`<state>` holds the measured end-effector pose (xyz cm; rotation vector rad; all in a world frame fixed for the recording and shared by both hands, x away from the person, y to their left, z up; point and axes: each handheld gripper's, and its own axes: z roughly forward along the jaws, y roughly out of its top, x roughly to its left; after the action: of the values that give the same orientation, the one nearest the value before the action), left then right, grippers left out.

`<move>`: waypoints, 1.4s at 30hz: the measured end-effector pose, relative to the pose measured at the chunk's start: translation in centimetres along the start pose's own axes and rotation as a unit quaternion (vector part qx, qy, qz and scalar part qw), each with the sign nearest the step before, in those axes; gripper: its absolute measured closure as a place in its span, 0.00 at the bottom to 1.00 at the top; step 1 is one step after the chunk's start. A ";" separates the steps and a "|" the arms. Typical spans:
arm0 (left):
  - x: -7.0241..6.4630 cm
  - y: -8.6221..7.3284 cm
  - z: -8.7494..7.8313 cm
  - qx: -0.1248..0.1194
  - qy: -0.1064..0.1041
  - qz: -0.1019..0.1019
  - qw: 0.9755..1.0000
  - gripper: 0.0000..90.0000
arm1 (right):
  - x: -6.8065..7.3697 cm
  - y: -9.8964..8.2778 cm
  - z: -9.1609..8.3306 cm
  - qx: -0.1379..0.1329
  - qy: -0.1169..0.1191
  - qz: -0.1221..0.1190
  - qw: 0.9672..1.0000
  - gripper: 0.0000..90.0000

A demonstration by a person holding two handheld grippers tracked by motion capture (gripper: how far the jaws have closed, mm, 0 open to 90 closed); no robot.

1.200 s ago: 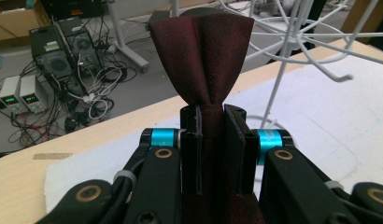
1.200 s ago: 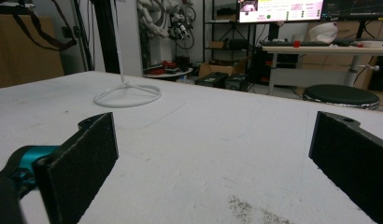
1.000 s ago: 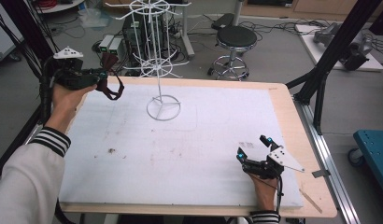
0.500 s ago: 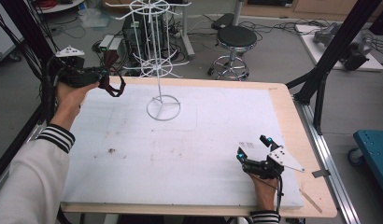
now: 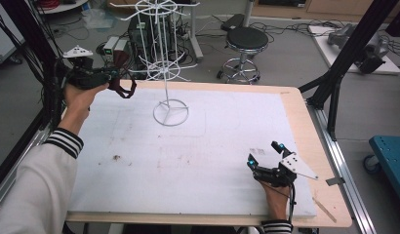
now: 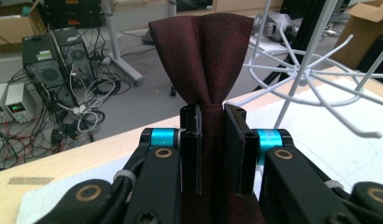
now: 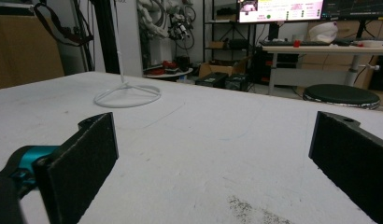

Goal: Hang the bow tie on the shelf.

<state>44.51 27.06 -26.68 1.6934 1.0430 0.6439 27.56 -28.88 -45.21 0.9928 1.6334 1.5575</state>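
White foam sheeting covers most of the wooden bench, marked with a few dark smudges. Nearest the person, at the front right corner of the sheet, the right gripper rests low on the foam in the right hand, its jaws spread wide with nothing between them; in the right gripper view the two black pads stand far apart over bare foam, and a dark speckled stain lies just ahead of them.

Farther back and to the left, a striped sleeve leads up to the left hand, which holds the left gripper above the bench's far left corner. Its jaws are clenched on a dark red bow tie, whose strap hangs in a loop below the gripper. In the left gripper view the bow tie is pinched at its narrow middle, with one wing fanning upward beyond the pads.

Just beside it, toward the middle of the far edge, stands a white wire rack, upright on a ring base that sits on the foam. Its thin arms spread close to the tie, apart from it.

Beyond the bench, a black round stool and tangled cables sit on the floor.
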 end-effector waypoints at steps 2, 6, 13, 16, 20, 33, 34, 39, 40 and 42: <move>-0.2 0.1 0.1 0.001 -0.001 0.000 1.000 0.86 | 0.0 0.0 0.0 0.000 0.000 -0.001 1.000 0.01; -0.6 0.3 0.3 -0.001 -0.004 0.002 1.000 0.86 | 0.0 0.0 0.0 0.000 0.000 0.000 1.000 0.01; -1.5 0.7 0.6 -0.003 -0.013 0.010 1.000 0.86 | 0.0 0.0 0.0 0.000 0.000 0.001 1.000 0.01; -1.8 0.7 0.8 -0.003 -0.017 0.012 1.000 0.86 | 0.0 0.0 0.0 0.000 0.000 0.000 1.000 0.01; -2.4 0.8 1.0 0.000 -0.021 0.020 1.000 0.86 | 0.0 0.0 0.0 0.000 0.000 0.000 1.000 0.01; -3.4 0.7 1.8 0.007 -0.033 0.024 0.999 0.85 | 0.0 0.0 0.0 -0.001 0.000 -0.001 1.000 0.01; -3.4 0.6 1.8 0.007 -0.033 0.024 0.999 0.85 | 0.0 0.0 0.0 0.000 0.000 -0.001 1.000 0.01; -3.6 0.5 2.0 0.013 -0.036 0.026 0.999 0.85 | 0.0 0.0 0.0 -0.001 0.000 0.000 1.000 0.01; -3.6 0.5 2.1 0.011 -0.036 0.025 0.999 0.85 | 0.0 0.0 0.0 -0.001 0.001 0.001 1.000 0.01; -3.7 0.6 2.1 0.012 -0.040 0.024 0.999 0.85 | 0.0 0.0 0.0 -0.001 0.001 0.001 1.000 0.01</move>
<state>44.58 22.74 -26.68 1.7555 0.9585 0.5916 27.58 -28.88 -45.22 0.9916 1.6323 1.5615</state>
